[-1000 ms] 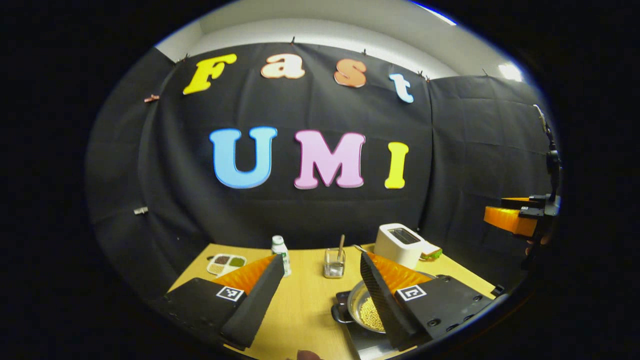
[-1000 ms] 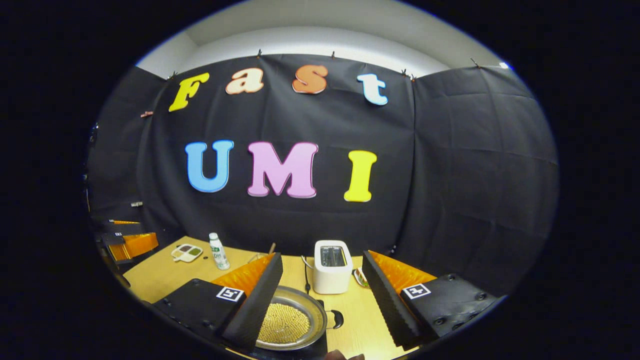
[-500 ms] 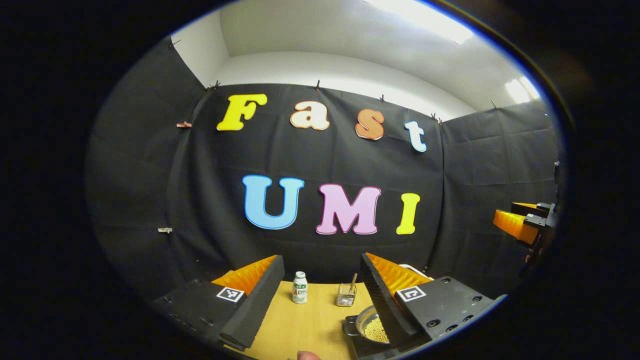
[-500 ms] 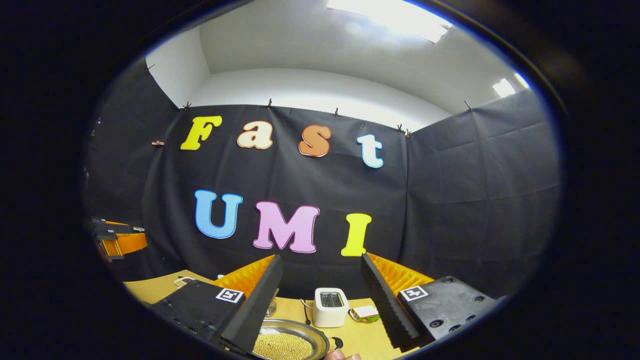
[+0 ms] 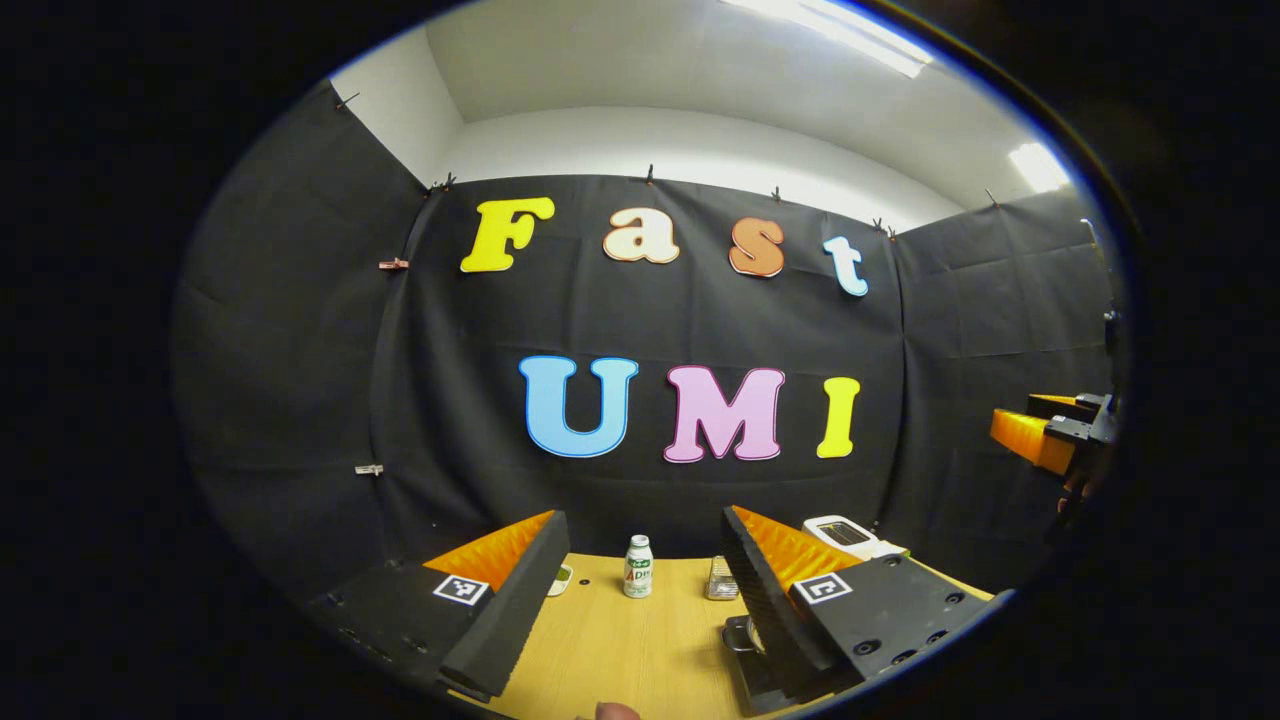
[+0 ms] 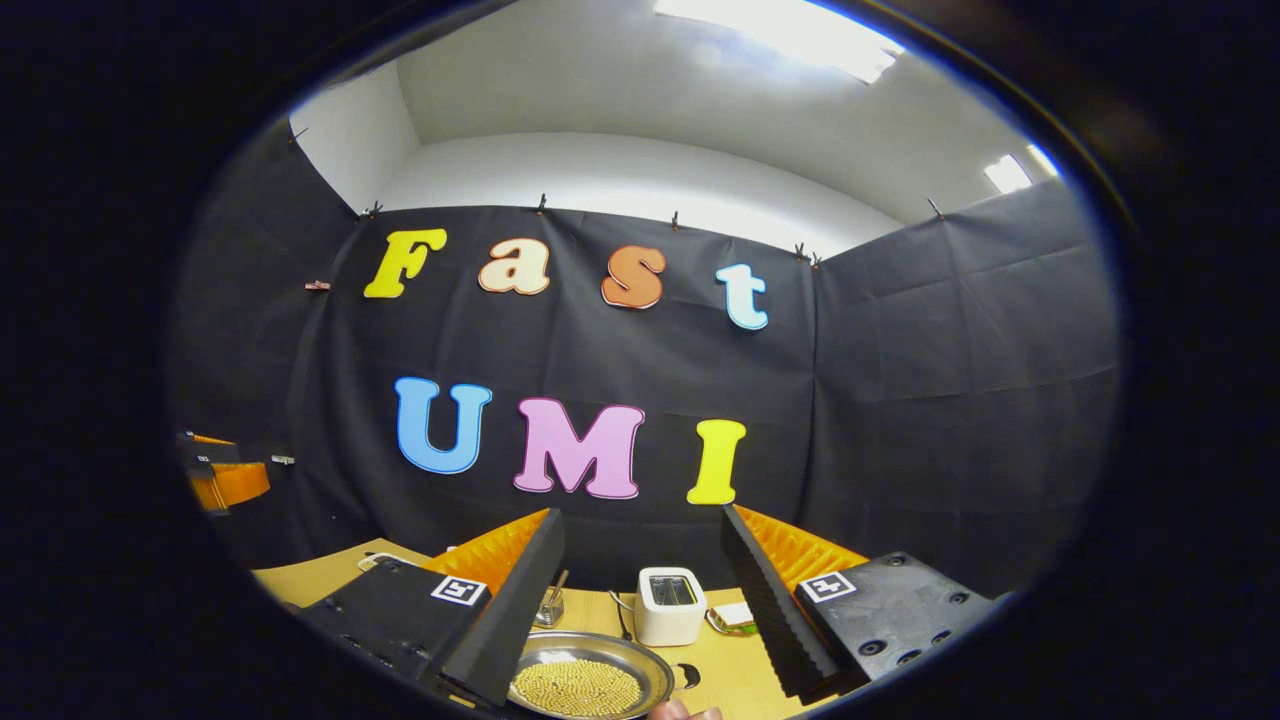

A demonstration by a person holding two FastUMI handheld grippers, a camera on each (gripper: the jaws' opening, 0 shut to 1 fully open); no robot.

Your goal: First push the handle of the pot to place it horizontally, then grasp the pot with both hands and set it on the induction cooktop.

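Note:
The steel pot (image 6: 585, 687), filled with small yellow beans, lies low in the right gripper view between the fingers, its dark side handle (image 6: 688, 676) pointing right. My right gripper (image 6: 640, 640) is open above and behind it, touching nothing. In the left gripper view, the pot's other handle (image 5: 738, 635) peeks out beside the right-hand finger, over the dark induction cooktop (image 5: 748, 685); the rest of the pot is hidden. My left gripper (image 5: 640, 640) is open and holds nothing. Each gripper also shows far off in the other's view: the right gripper (image 5: 1040, 435) and the left gripper (image 6: 225, 482).
On the wooden table (image 5: 610, 650) stand a small white bottle (image 5: 637, 578), a glass jar (image 5: 720, 580) and a white toaster (image 6: 668, 605). A sandwich (image 6: 735, 617) lies beside the toaster. A fingertip (image 6: 680, 712) shows at the bottom edge.
Both views have tipped upward, so the table and pot have sunk toward the bottom edge and more ceiling shows. The pot stays in place. Both grippers remain open.

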